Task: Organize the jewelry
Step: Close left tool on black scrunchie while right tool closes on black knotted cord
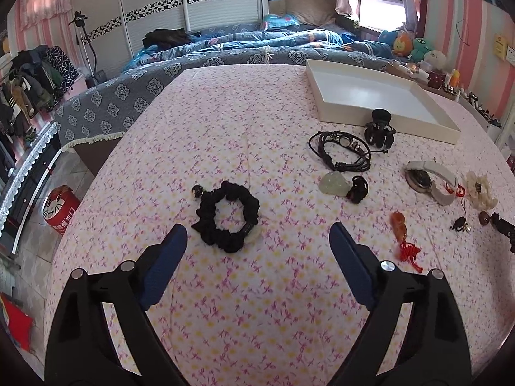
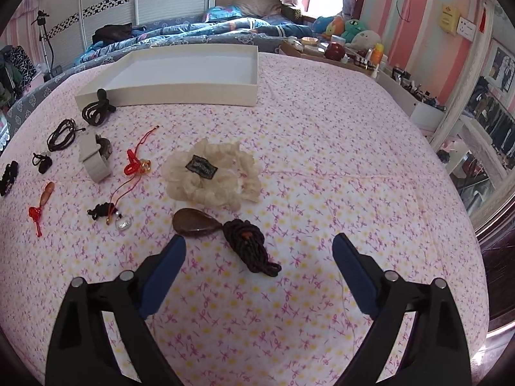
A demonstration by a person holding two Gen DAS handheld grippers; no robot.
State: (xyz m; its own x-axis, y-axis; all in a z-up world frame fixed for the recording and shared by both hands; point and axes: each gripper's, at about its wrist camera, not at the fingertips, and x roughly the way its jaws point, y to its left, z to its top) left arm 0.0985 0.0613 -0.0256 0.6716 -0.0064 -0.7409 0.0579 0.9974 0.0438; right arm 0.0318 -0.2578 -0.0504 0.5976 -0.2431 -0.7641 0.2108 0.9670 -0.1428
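Jewelry and hair pieces lie scattered over a table spread with a pink flowered cloth. Just ahead of the left gripper sits a black scrunchie, lying flat between and slightly beyond the blue fingertips; the jaws stand wide apart and hold nothing. To the right of it rest a pale green stone touching a small black knotted cord, and farther off a coil of black cord bracelets next to a black claw hair clip. An orange pendant with a red knotted tassel lies near the right fingertip.

The right gripper is likewise spread wide and empty. Between its fingertips lies a brown teardrop stone pendant joined to a bundle of dark braided cord. Just beyond that is a cream scrunchie with a dark label on top. Left of it lie a red knotted cord with a gold ring, a white watch strap with a round dial, and a silver charm on black cord.

At the far side of the table stands a shallow white tray, with nothing in it; the claw clip sits just against its near wall. Past the table is a bed with a blue patterned quilt, with plush toys by the window.
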